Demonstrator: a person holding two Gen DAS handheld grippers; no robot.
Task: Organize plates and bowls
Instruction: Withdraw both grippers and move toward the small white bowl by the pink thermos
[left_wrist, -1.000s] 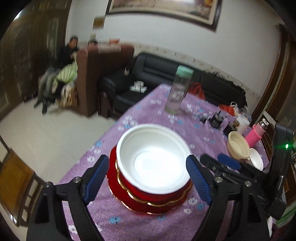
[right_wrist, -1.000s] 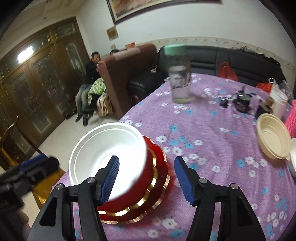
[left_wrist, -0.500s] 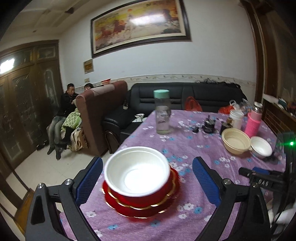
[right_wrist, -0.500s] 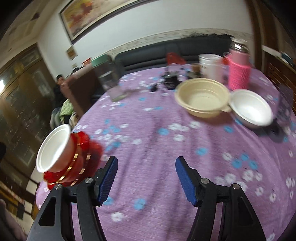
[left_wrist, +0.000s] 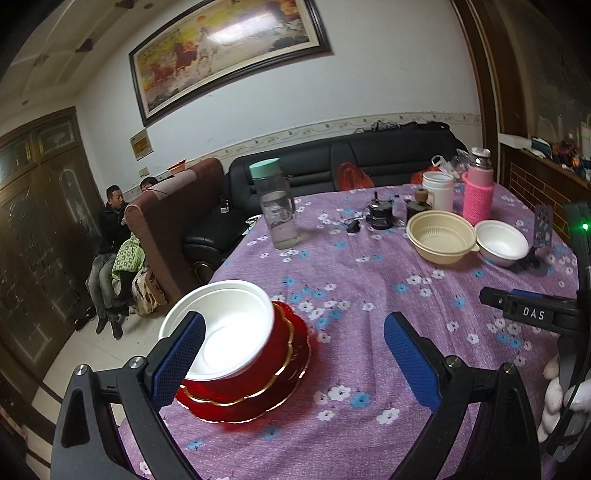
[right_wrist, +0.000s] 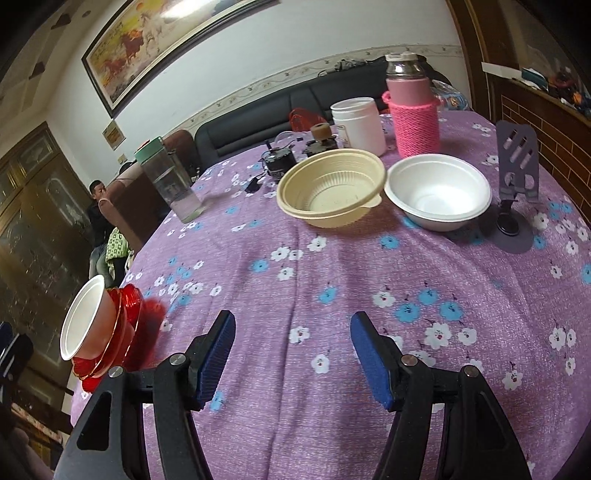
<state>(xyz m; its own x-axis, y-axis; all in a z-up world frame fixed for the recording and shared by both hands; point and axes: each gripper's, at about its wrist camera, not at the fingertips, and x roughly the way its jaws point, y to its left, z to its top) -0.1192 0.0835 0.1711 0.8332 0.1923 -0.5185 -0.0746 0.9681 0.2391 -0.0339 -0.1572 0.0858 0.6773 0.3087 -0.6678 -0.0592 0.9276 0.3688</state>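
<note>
A white bowl (left_wrist: 229, 325) sits inside a red gold-rimmed bowl (left_wrist: 269, 365) on red plates (left_wrist: 258, 404) near the table's left edge. My left gripper (left_wrist: 291, 325) is open. Its left finger crosses in front of the white bowl's near side, and the stack lies left of the gap, so nothing is pressed. My right gripper (right_wrist: 291, 321) hangs open above bare tablecloth, with nothing between its fingers. Beyond it stand a beige ribbed bowl (right_wrist: 332, 188) and a white bowl (right_wrist: 439, 192) side by side. The red stack (right_wrist: 110, 332) is far to its left.
A green-lidded water bottle (left_wrist: 277, 206), a white jar (right_wrist: 358, 125), a pink-sleeved flask (right_wrist: 413, 107), a grey phone stand (right_wrist: 517, 162) and small dark items stand at the back of the purple flowered tablecloth (right_wrist: 332, 277). A gloved hand (left_wrist: 554, 387) is at the right. A sofa and seated people are beyond.
My left gripper widened and drew back rightward from the red stack. My right gripper swung right, away from the stack, and now faces the beige and white bowls.
</note>
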